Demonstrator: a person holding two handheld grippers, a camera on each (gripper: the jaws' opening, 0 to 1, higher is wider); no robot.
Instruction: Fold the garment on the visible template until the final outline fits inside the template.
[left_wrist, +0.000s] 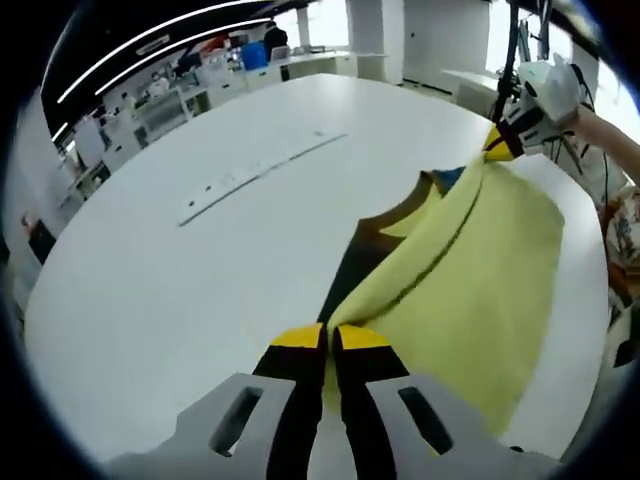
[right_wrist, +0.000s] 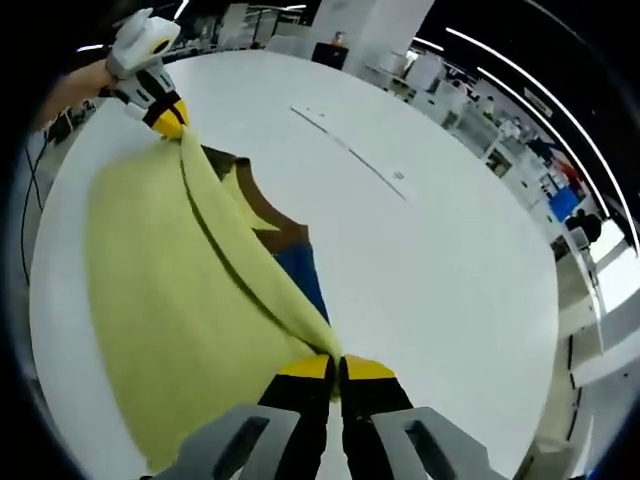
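Note:
A yellow garment (left_wrist: 480, 270) (right_wrist: 160, 280) hangs stretched above a white round table (left_wrist: 200, 270) (right_wrist: 440, 260). My left gripper (left_wrist: 330, 338) is shut on one end of its folded top edge. My right gripper (right_wrist: 335, 368) is shut on the other end. Each gripper also shows far off in the other's view, the right gripper (left_wrist: 497, 145) and the left gripper (right_wrist: 168, 118), both pinching the cloth. A dark brown piece (left_wrist: 360, 250) (right_wrist: 265, 205) with a blue patch (right_wrist: 300, 270) lies on the table under the yellow cloth. I cannot tell whether it is garment or template.
A long pale strip (left_wrist: 260, 175) (right_wrist: 350, 150) lies flat on the table beyond the garment. A person's arm (left_wrist: 610, 130) (right_wrist: 70, 85) holds each far gripper. Desks and shelves (left_wrist: 200, 80) stand beyond the table's far edge.

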